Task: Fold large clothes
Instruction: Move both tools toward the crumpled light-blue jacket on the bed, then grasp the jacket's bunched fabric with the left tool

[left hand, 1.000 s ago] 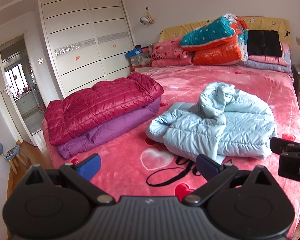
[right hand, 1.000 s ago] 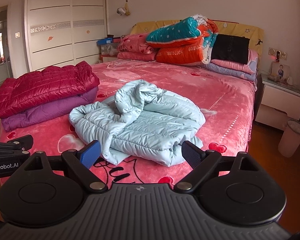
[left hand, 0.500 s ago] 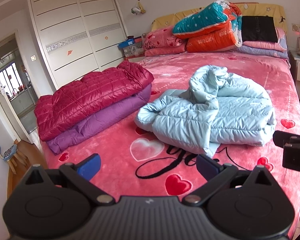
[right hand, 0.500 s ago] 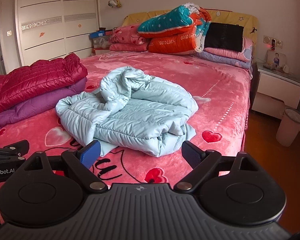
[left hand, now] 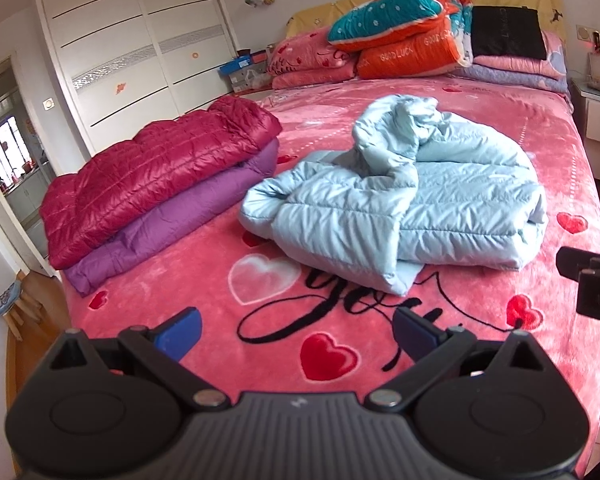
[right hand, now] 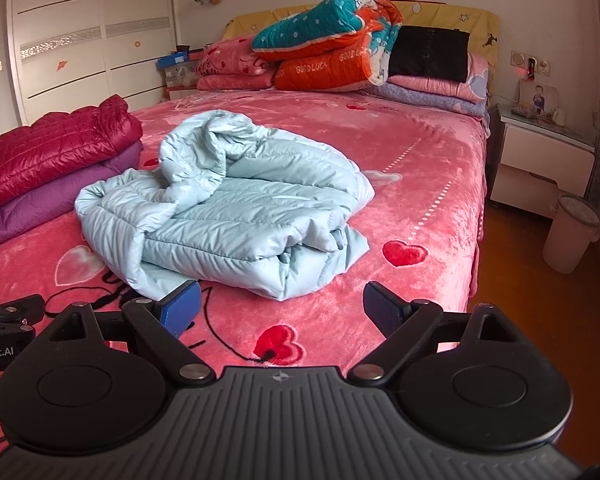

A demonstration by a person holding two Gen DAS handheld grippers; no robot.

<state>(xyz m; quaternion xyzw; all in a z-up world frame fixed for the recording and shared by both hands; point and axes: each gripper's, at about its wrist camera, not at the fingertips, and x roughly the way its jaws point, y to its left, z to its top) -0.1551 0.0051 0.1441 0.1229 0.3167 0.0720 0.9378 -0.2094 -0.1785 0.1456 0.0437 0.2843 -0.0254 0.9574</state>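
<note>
A light blue puffer jacket (left hand: 404, 196) (right hand: 236, 204) lies crumpled in a loose heap in the middle of the pink bed (left hand: 340, 344) (right hand: 428, 152). A folded crimson jacket (left hand: 152, 168) (right hand: 48, 148) rests on a folded purple one (left hand: 168, 228) (right hand: 40, 204) at the bed's left side. My left gripper (left hand: 296, 326) is open and empty, hovering over the near edge of the bed, short of the blue jacket. My right gripper (right hand: 280, 308) is open and empty too, with its left finger close to the jacket's near hem.
Stacked quilts and pillows (left hand: 412, 36) (right hand: 332, 52) fill the head of the bed. A white wardrobe (left hand: 128, 52) stands to the left. A nightstand (right hand: 540, 160) and a bin (right hand: 572, 232) stand on the right, and a small stool (left hand: 8, 300) on the left floor.
Both grippers have moved forward and closer to the bed, so the blue jacket looms larger and lower in each view. Both stay open.
</note>
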